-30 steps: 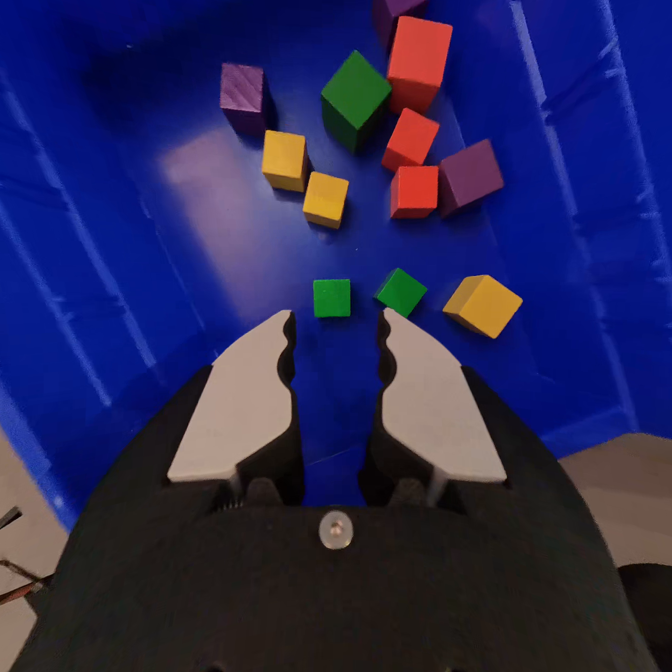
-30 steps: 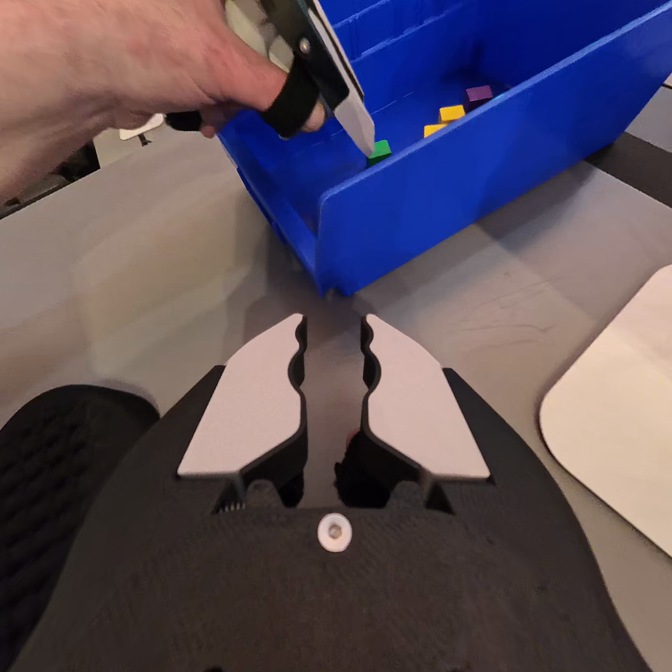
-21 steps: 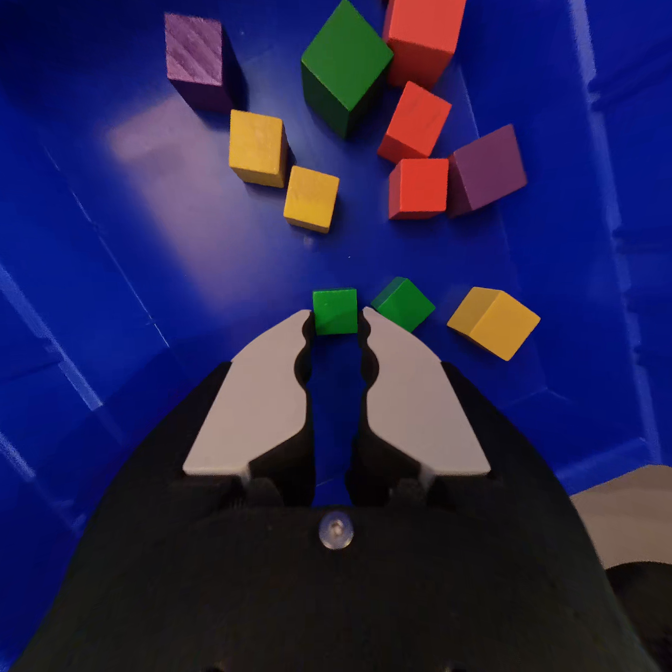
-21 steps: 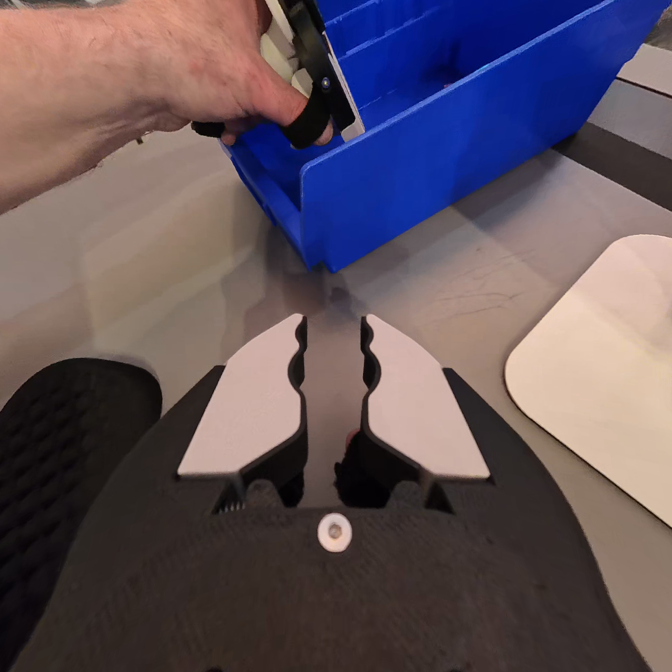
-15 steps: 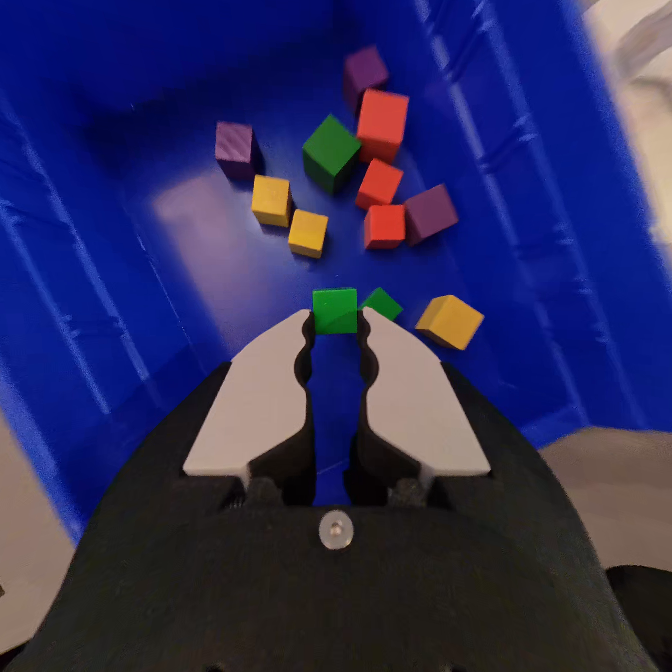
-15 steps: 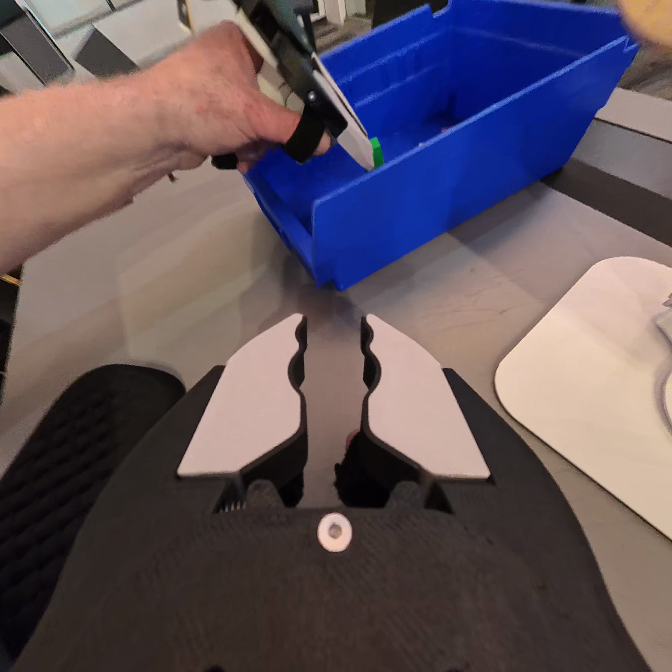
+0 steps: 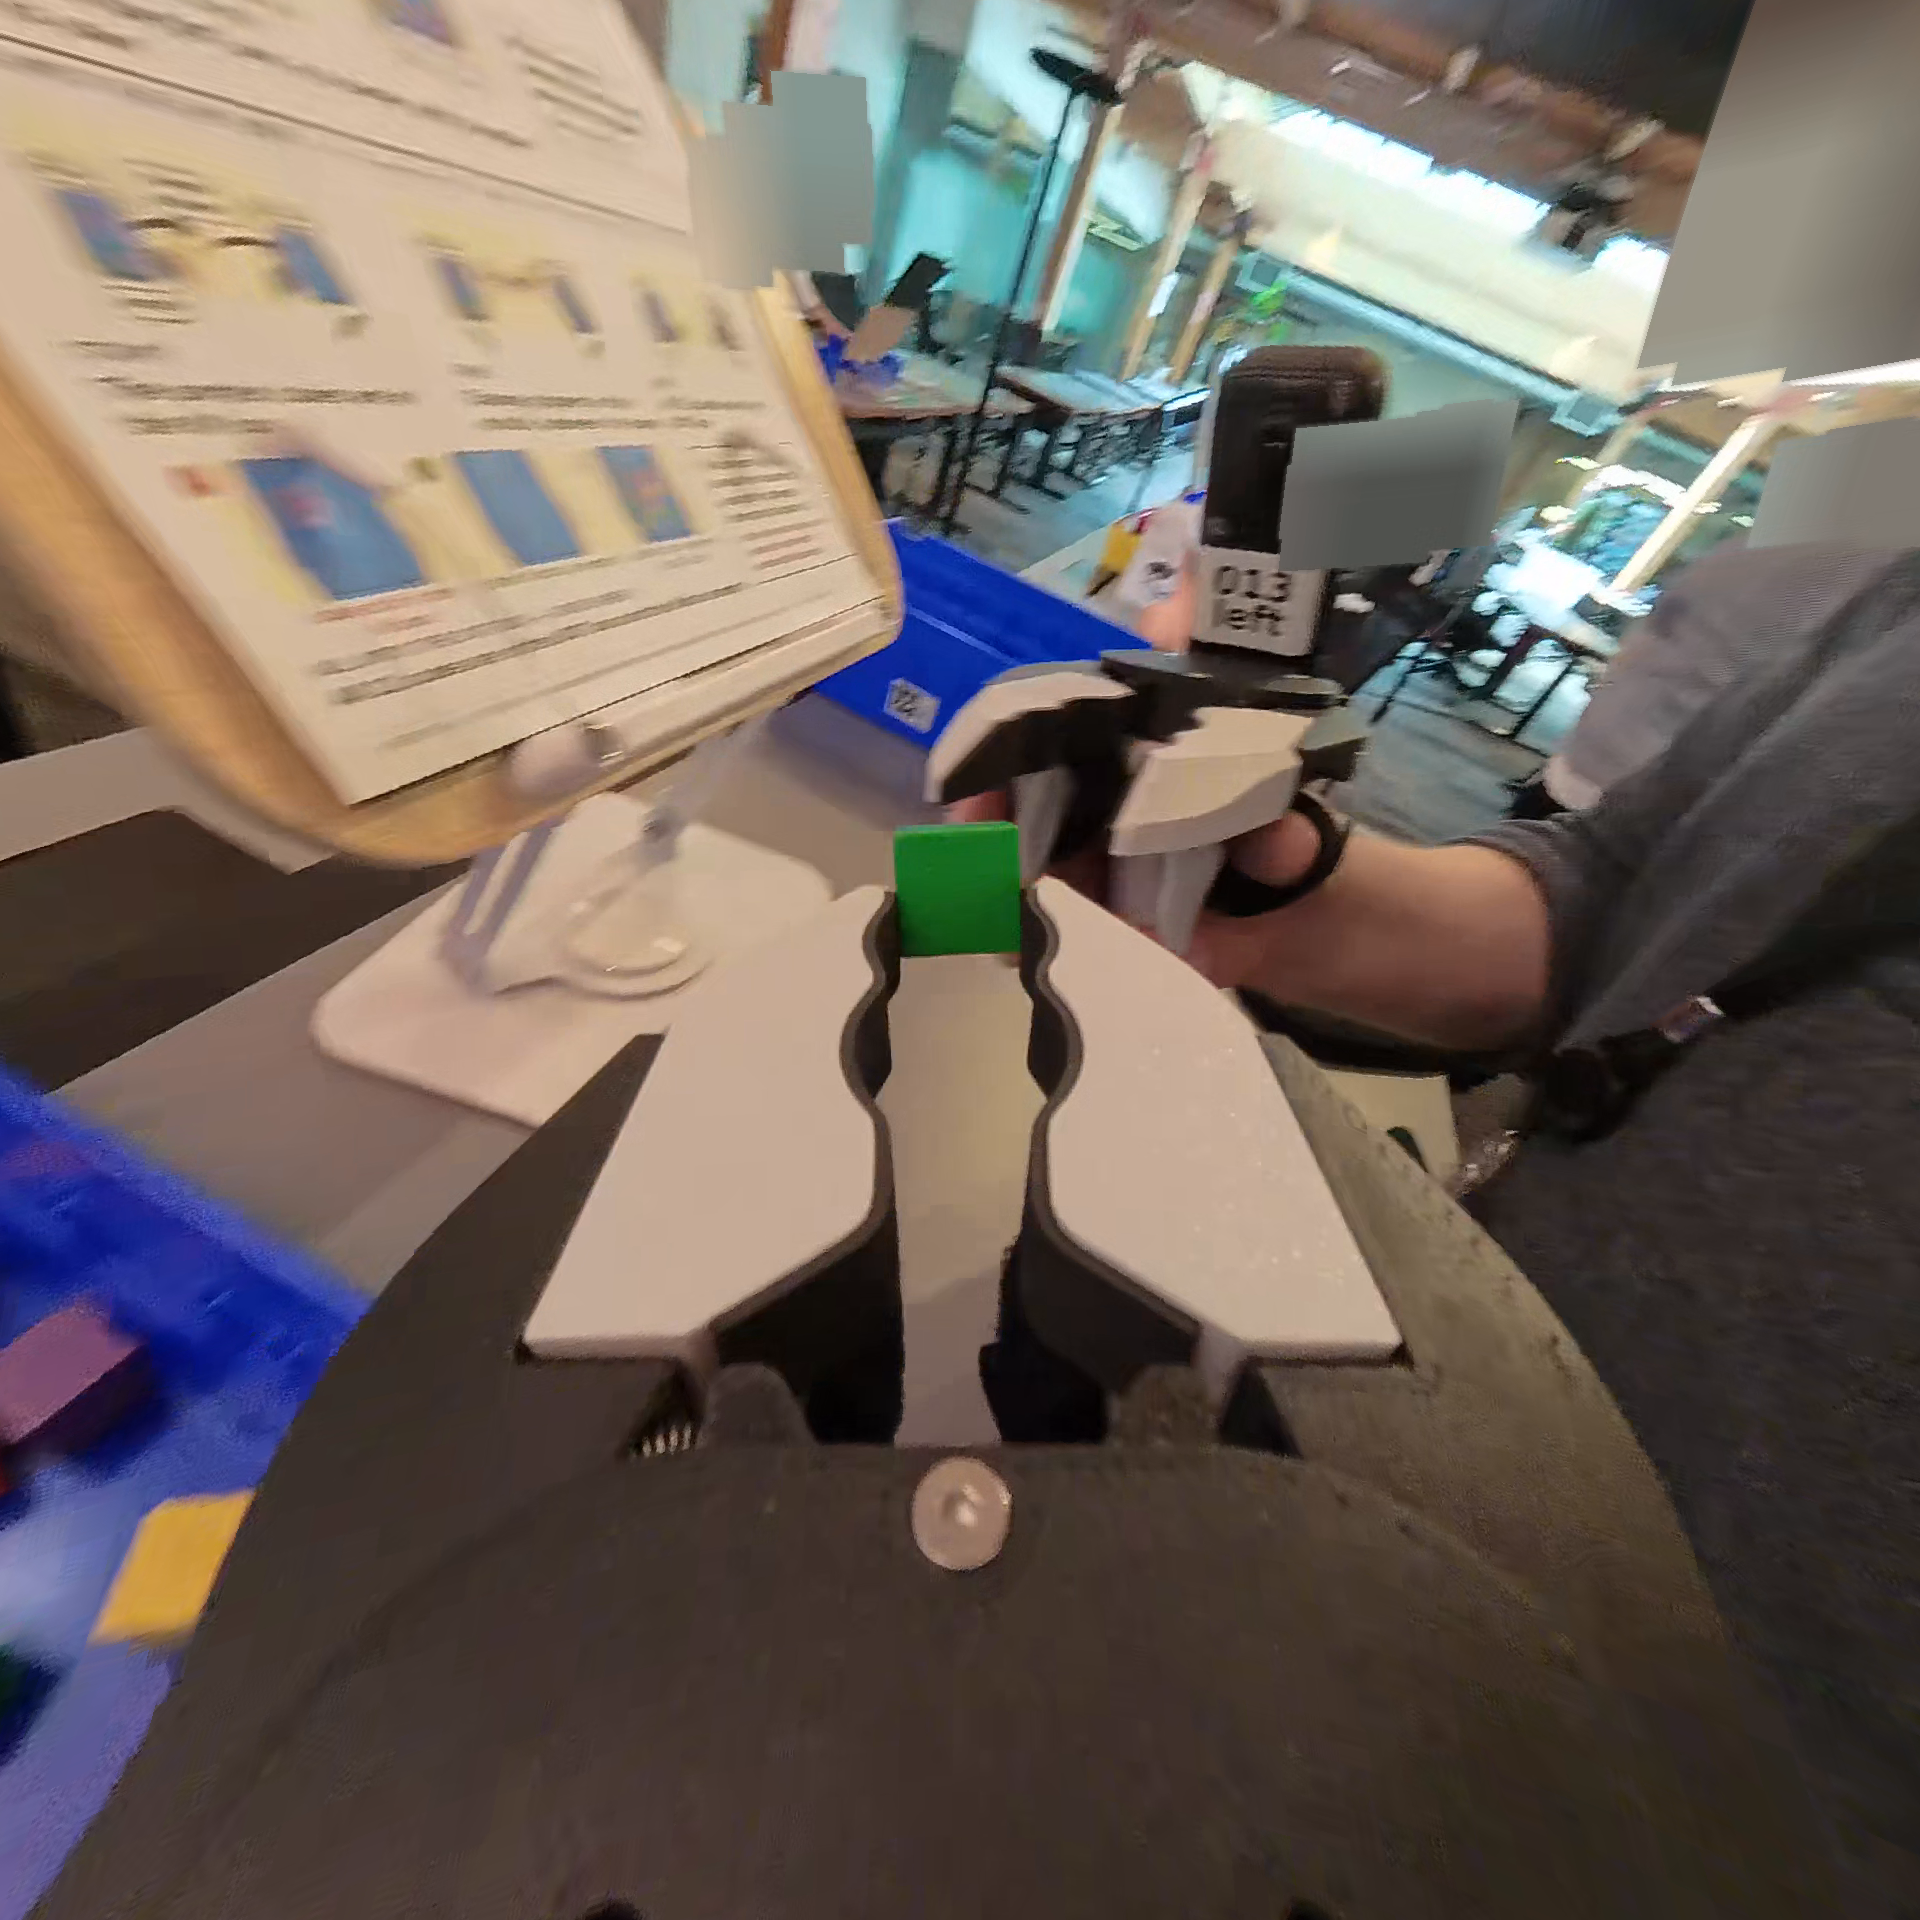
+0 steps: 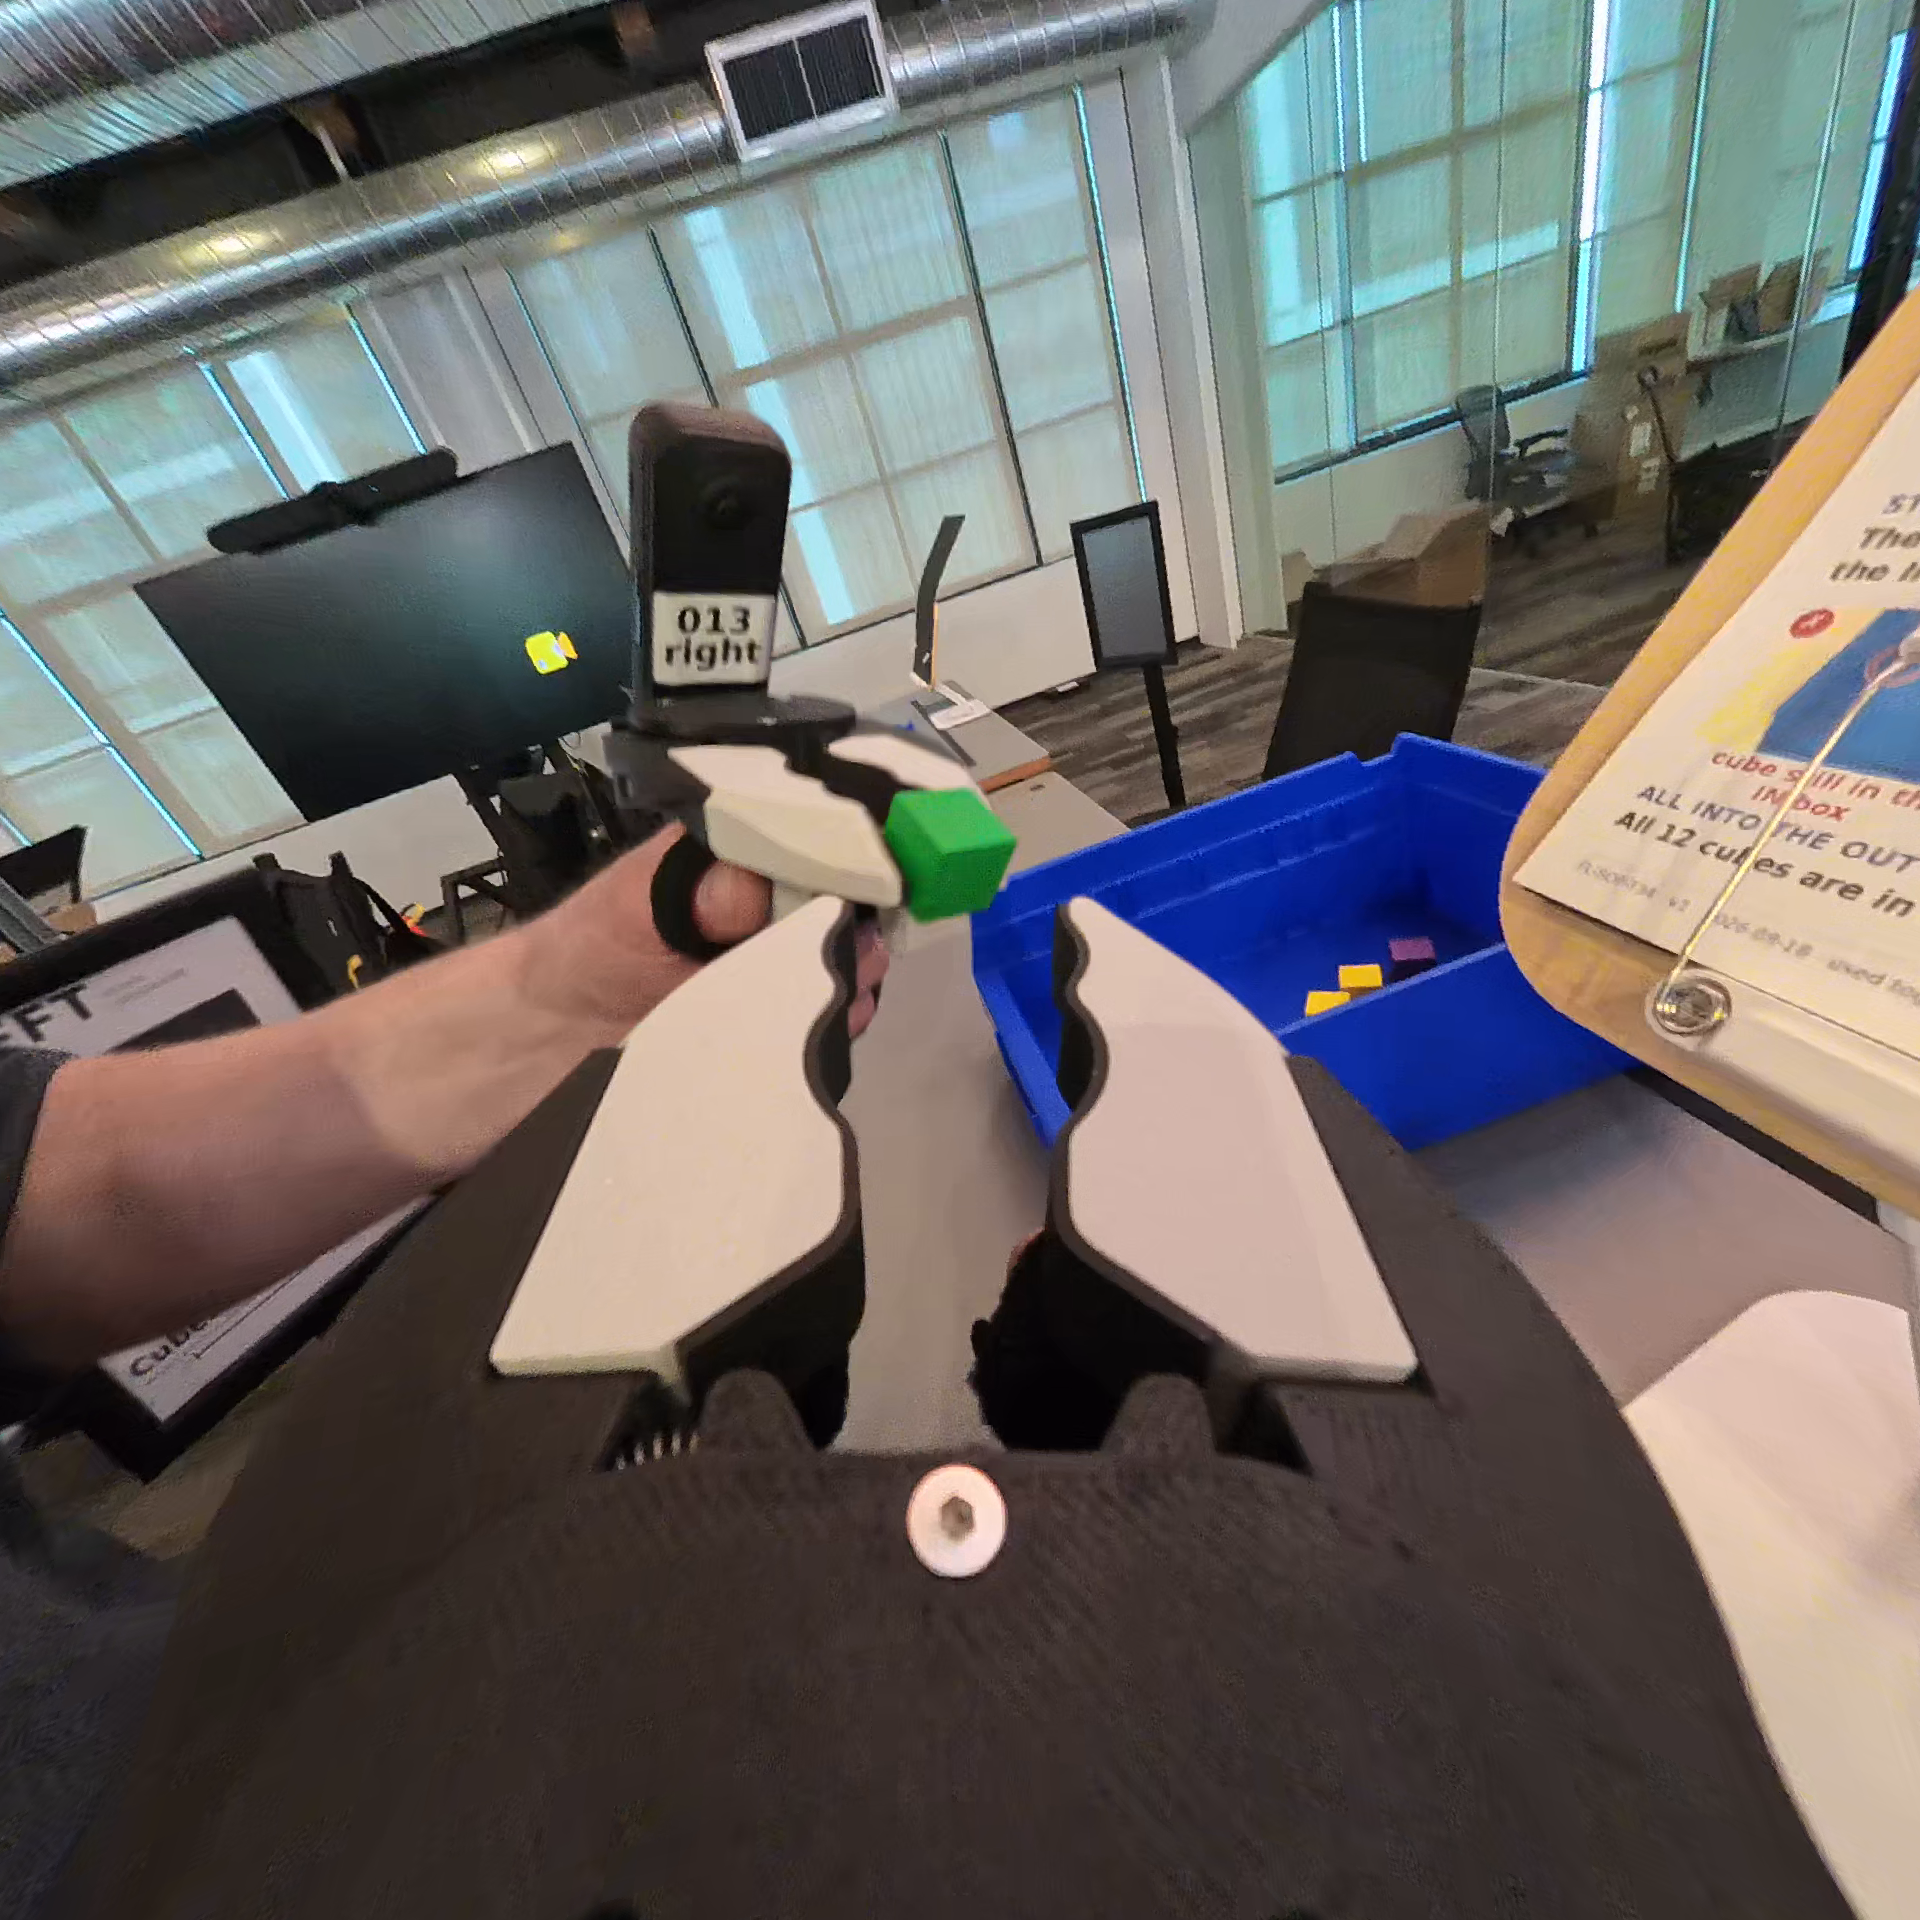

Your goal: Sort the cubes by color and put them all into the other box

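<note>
My left gripper (image 7: 958,916) is shut on a small green cube (image 7: 956,888), both pads pressed on its sides, held up in the air above the table. The right wrist view shows the same cube (image 8: 948,854) at the tips of the left gripper (image 8: 883,836). My right gripper (image 8: 951,925) is open and empty, its tips just below and in front of the cube. It also shows in the left wrist view (image 7: 1101,769), facing my left gripper just beyond the cube. The blue box (image 8: 1455,1081) holds yellow cubes (image 8: 1359,977) and a purple cube (image 8: 1411,951).
An instruction board on a white stand (image 7: 520,997) leans over the table, close on the right in the right wrist view (image 8: 1766,779). The blue box's near corner (image 7: 156,1247) sits at lower left with a purple cube (image 7: 62,1371) and a yellow cube (image 7: 171,1558). A second blue box (image 7: 966,634) stands behind.
My left gripper closed on the green cube inside the blue box, lifted it out and swung it up toward the right gripper. My right gripper rose from the table and its jaws opened wider.
</note>
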`<state>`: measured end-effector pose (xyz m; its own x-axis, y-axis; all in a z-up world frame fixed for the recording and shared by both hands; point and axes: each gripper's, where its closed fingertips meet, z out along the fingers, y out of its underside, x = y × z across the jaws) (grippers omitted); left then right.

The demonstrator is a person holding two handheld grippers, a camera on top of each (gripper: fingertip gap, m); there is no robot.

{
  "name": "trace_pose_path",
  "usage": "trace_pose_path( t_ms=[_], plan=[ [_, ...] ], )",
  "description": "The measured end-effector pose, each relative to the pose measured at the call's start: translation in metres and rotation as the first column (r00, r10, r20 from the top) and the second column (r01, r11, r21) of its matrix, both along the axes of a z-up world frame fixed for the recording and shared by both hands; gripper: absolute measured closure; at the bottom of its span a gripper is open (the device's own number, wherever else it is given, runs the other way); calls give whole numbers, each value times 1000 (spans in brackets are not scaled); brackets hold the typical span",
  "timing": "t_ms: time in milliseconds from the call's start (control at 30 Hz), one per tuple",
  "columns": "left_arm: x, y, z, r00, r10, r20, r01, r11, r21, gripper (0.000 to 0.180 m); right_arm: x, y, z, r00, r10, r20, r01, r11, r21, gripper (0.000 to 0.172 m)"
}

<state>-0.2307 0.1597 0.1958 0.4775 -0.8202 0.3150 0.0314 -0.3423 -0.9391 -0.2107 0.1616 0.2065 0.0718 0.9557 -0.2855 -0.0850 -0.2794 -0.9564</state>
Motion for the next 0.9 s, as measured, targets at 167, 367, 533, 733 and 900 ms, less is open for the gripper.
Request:
trace_pose_path(
  t_ms=[167,367,533,733,900],
  plan=[
    [42,-16,3,990,-128,64,127,992,18,159,12,-10,4,998,56,-36,-57,997,-44,141],
    [67,-20,2,971,-207,123,206,978,25,159,32,-17,3,992,105,-72,-113,987,-117,149],
    [86,-25,1,944,-298,144,299,954,18,159,50,-23,1,986,139,-90,-150,979,-138,150],
    [110,-27,-1,918,-364,161,368,930,2,159,74,-23,-1,990,111,-91,-122,984,-130,150],
    [128,-21,6,906,-368,208,376,927,4,158,96,-17,5,994,55,-98,-66,991,-114,151]
  ],
)
